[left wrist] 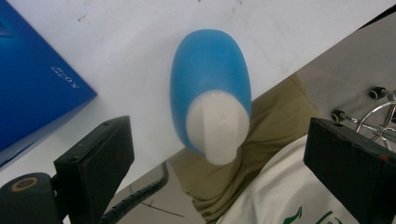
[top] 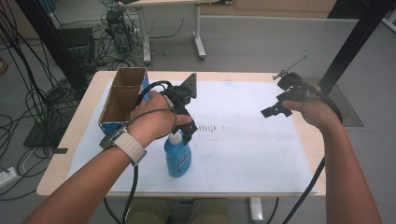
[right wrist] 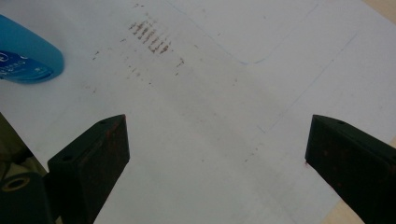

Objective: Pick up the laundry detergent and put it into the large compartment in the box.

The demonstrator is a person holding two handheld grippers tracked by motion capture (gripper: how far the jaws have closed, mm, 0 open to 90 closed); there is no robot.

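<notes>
A blue bottle with a white cap stands upright on the white sheet, near the table's front edge. My left gripper hovers just above the cap, pointing down. In the left gripper view the white cap and blue body lie between the jaws, which stand wide apart and touch nothing; that gripper is open. My right gripper is held above the right side of the sheet, open and empty. The right gripper view has its jaws spread over bare sheet, with the bottle at the top left.
An open cardboard box with blue sides stands at the table's left, close behind my left hand; its blue wall is beside the bottle. Smudged marks cross the sheet's middle. Cables trail off the table's front edge.
</notes>
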